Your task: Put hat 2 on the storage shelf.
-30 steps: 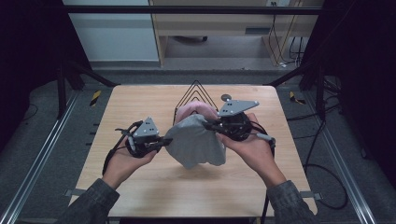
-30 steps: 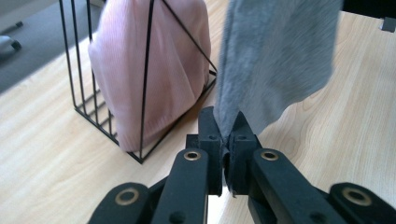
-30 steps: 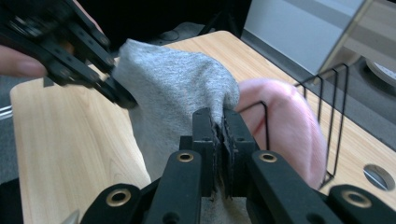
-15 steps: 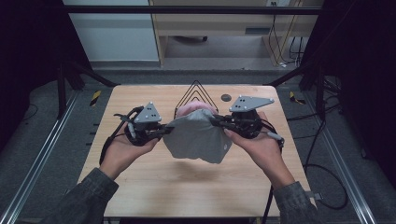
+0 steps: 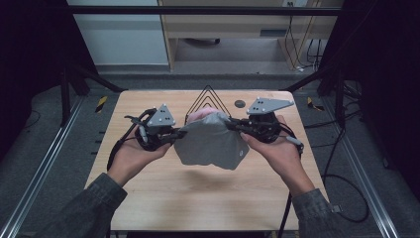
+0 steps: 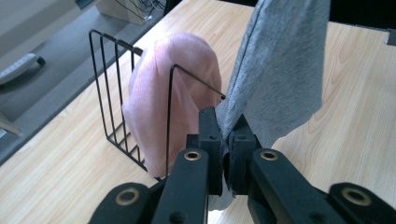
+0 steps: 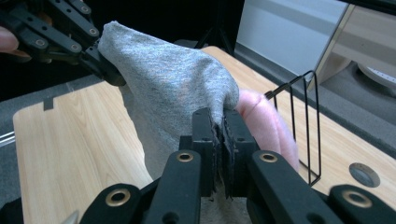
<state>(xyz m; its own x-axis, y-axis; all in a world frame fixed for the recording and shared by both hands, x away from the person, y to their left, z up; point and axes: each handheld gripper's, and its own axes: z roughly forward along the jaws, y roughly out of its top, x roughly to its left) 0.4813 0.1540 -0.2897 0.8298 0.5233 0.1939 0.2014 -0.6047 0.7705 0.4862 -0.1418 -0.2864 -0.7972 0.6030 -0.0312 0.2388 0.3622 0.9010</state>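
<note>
A grey cloth (image 5: 210,144) hangs above the table, stretched between both grippers. My left gripper (image 5: 177,134) is shut on its left top corner (image 6: 227,140). My right gripper (image 5: 229,124) is shut on the right top corner (image 7: 219,123). The grey cloth (image 7: 168,84) sags between them, and the left gripper (image 7: 105,65) shows far off in the right gripper view. Behind the cloth a pink cloth (image 5: 200,114) sits in a black wire rack (image 5: 207,96). The pink cloth (image 6: 159,102) stands upright between the rack's wires (image 6: 109,93).
The wooden table (image 5: 198,198) has free room in front of the cloth. A small dark round disc (image 5: 239,103) lies on the table right of the rack, also the disc (image 7: 363,174) near the rack's foot. Dark frame bars and floor surround the table.
Both grippers have lifted the grey cloth and carried it farther back, toward the rack. The cloth now hangs spread wider between them.
</note>
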